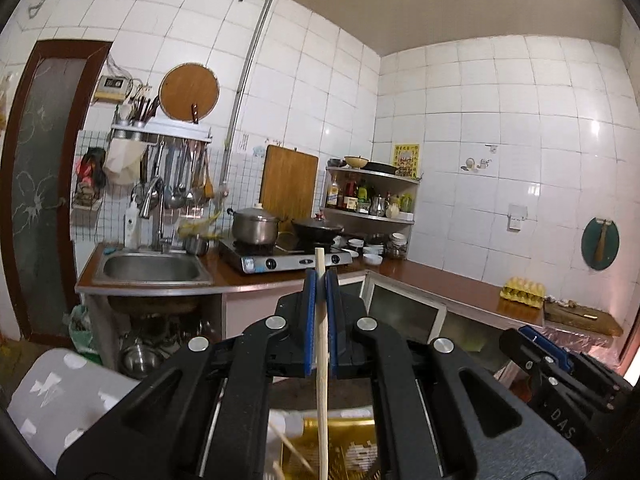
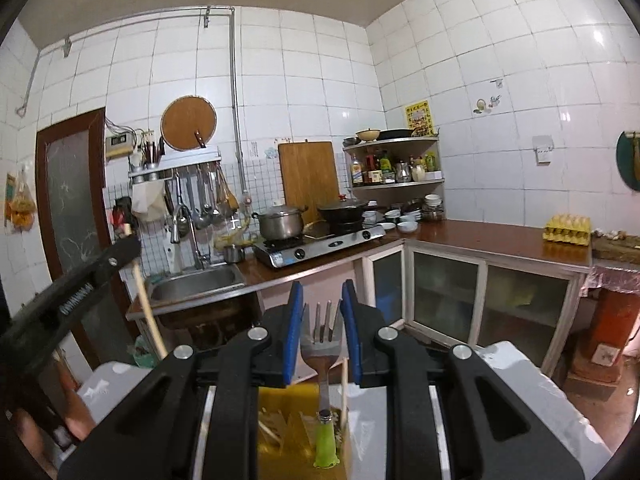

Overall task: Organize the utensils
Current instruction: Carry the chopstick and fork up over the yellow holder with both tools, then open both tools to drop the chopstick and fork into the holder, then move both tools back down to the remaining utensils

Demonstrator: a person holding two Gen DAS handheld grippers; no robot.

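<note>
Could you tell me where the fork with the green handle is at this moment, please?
In the right wrist view, the fork is upright between the blue pads of the right gripper, tines up, green handle hanging above the yellow tray, beside a chopstick.

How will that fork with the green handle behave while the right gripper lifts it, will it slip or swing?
The fork looks stiff: metal head, hard green handle. It hangs handle-down between the blue pads of the right gripper, so it probably stays upright. The metal is smooth and narrow, so it could pivot or slide if jolted.
</note>
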